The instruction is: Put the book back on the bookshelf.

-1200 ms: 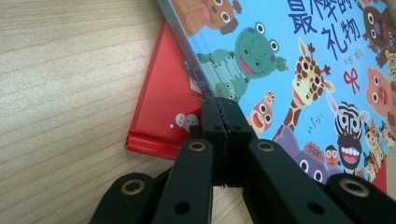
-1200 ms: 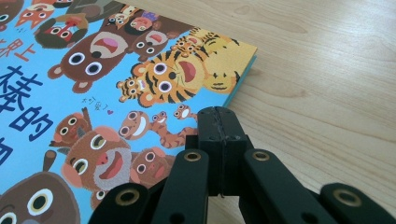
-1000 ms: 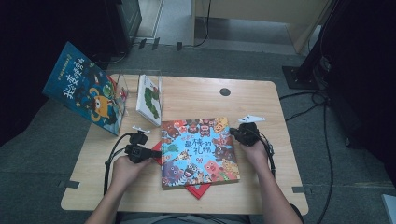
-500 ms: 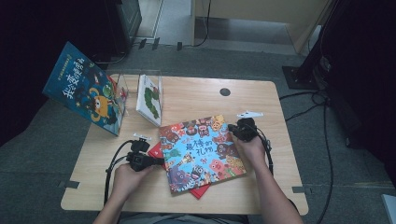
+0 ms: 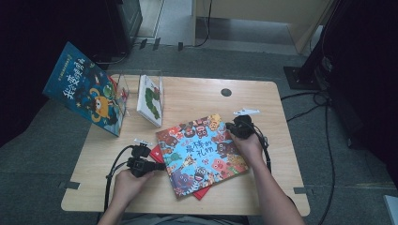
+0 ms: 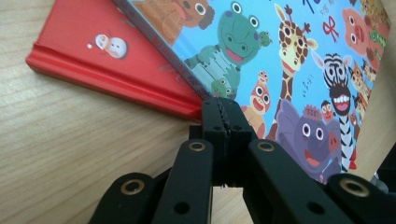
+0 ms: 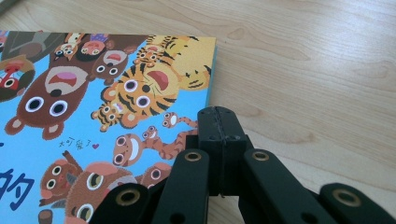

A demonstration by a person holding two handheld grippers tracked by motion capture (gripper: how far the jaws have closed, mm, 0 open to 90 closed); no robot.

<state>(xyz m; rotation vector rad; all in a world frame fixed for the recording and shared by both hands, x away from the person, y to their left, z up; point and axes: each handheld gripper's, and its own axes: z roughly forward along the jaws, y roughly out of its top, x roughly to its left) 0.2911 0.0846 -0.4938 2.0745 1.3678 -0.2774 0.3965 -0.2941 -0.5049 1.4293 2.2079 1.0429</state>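
Two books lie stacked on the table [image 5: 281,154]: a blue animal book [image 5: 202,152] askew on top of a red book [image 6: 107,60]. The blue one sits between the two tools, its left edge just ahead of the left gripper [image 6: 223,122] and its right edge against the right gripper [image 7: 219,125]. Both pairs of jaws are pressed together, holding nothing. A sideways push with such narrow closed tips could spin the top book further or drag the red one along.

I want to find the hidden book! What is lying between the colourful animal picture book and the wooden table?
A red hardcover book lies under the colourful animal picture book, on the wooden table; the high view and left gripper view show its red corner.
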